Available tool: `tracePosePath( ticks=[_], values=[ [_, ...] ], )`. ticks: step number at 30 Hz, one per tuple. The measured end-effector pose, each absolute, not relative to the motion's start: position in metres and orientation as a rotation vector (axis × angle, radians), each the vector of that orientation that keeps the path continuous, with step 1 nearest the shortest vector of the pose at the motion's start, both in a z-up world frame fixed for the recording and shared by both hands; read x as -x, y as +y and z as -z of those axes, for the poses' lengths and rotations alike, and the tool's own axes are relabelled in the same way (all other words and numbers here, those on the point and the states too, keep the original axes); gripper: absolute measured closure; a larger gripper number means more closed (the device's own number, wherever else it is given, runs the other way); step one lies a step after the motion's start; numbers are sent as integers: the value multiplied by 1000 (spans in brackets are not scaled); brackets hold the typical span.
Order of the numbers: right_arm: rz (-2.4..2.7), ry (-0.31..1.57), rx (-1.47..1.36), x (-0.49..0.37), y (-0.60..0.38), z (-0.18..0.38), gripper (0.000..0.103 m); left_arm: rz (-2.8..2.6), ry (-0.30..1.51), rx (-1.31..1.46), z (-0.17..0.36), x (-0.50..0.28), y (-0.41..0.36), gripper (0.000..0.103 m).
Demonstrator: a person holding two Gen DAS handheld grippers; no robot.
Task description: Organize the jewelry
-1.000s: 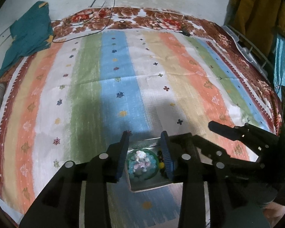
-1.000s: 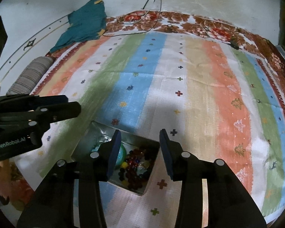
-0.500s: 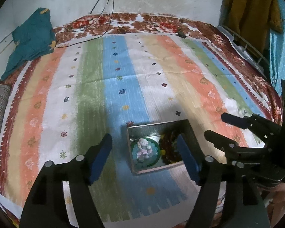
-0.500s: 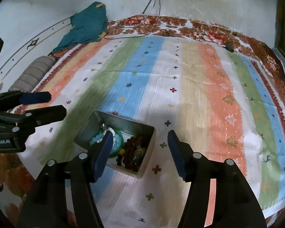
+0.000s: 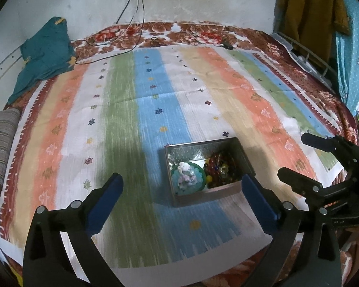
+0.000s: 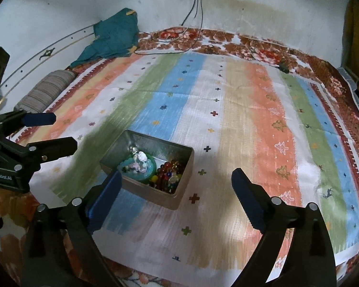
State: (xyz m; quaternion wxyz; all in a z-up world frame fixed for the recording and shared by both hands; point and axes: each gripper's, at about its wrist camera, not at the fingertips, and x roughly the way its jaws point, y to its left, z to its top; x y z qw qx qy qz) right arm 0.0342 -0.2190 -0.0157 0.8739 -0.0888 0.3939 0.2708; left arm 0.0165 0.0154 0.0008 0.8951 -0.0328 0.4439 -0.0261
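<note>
Left tongs (image 5: 180, 192): spread wide, nothing between the pads; held above the bed, with the tin ahead, between the fingers in view.
Right tongs (image 6: 176, 187): also spread wide and empty; its left pad overlaps the tin's near corner in its own view, contact cannot be told.
Metal tin (image 5: 241, 149): open rectangular box, no lid in sight, resting on the striped bedspread (image 5: 122, 110) near the bed's front edge.
Teal bangle bundle (image 5: 187, 178): left half of the tin, pale beads and a whitish charm heaped on it.
Red bead strand (image 6: 168, 173): right half of the tin, dark red and amber beads in a loose pile.
Handling, beads: likely light, glossy, slippery; a strand would sag and snag its neighbours. Pinch a single loop from above.
Handling, bangle: probably rigid; grip across the rim.
Handling, tin: stiff thin walls, slick; take it by one long wall. The soft bedding may let it tip.
</note>
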Motion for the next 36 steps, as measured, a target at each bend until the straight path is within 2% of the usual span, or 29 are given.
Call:
tracePosePath(
  ticks=[36],
  values=[
    [-576,781,138,-9,-241,10,8,20,897,-16,-2,11,-3,6]
  ],
)
